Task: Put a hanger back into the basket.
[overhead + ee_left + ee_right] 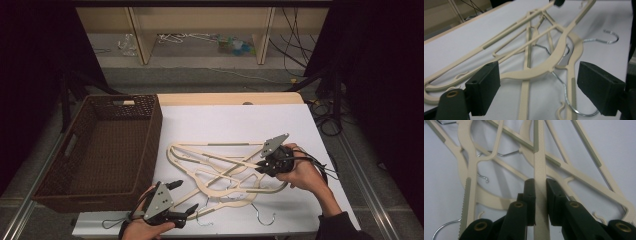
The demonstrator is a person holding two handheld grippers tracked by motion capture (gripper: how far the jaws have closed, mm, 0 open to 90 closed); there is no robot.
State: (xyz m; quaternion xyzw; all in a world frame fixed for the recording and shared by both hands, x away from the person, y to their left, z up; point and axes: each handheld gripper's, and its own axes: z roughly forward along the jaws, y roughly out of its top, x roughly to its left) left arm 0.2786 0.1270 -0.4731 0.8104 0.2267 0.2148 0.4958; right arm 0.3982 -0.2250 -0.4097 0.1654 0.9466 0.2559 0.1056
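Cream plastic hangers [220,170], tangled heap, chrome wire hooks, ribbed grey grip strips.

Heap lies on the white table [235,120], right of the wicker basket [100,150]. Right gripper [540,195] is clamped on one hanger's flat bar at the heap's right edge. Left gripper [536,85] hovers spread wide, gripping nothing, hangers just ahead.
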